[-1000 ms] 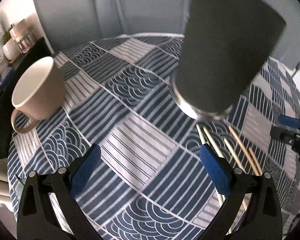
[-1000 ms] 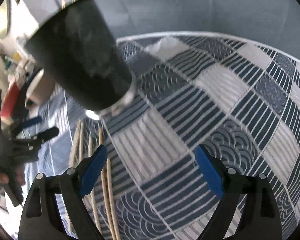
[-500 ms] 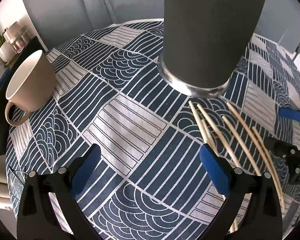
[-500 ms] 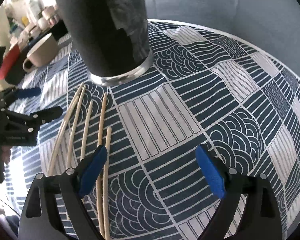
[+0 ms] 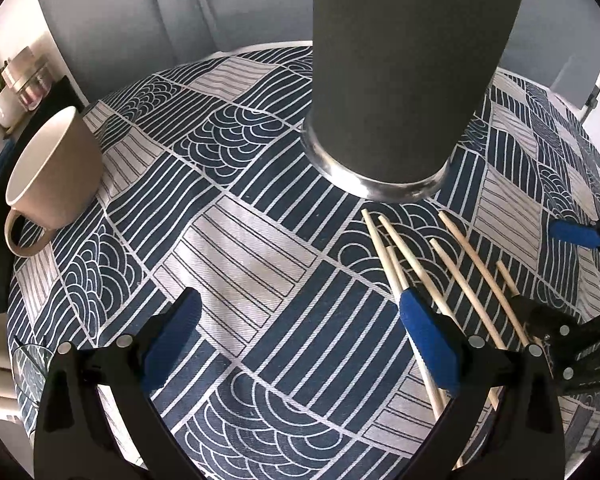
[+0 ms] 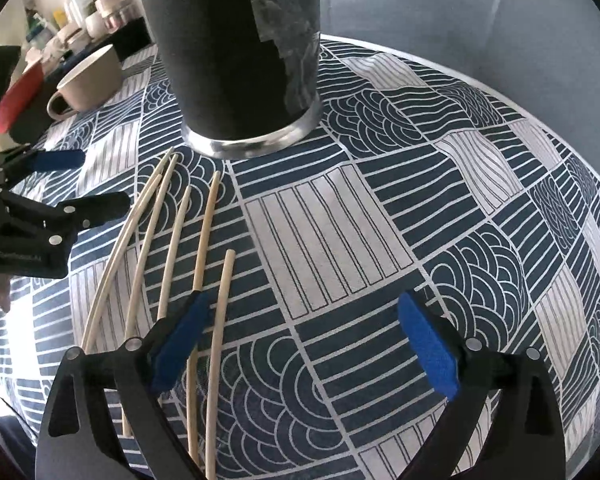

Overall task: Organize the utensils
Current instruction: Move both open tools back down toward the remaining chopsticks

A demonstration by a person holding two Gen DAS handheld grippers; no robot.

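Wooden chopsticks (image 6: 172, 240) fanned lower left, dark tumbler (image 6: 236, 48) upright top centre, right gripper (image 6: 308, 344) jaws just widening and empty, left gripper (image 5: 300, 340) agape, empty too.

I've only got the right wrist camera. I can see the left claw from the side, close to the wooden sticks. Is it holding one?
Observer: No. In the left wrist view the left claw is open, with only tablecloth between its pads. One finger merely overlaps the wooden sticks.
Operator: Is anything inside the beige mug?
Observer: The beige mug shows its mouth to that camera, and what shows of the inside looks empty.
Operator: Anything else near that claw?
Observer: A clear glass shows at the lower left edge of that view, partly cut off.
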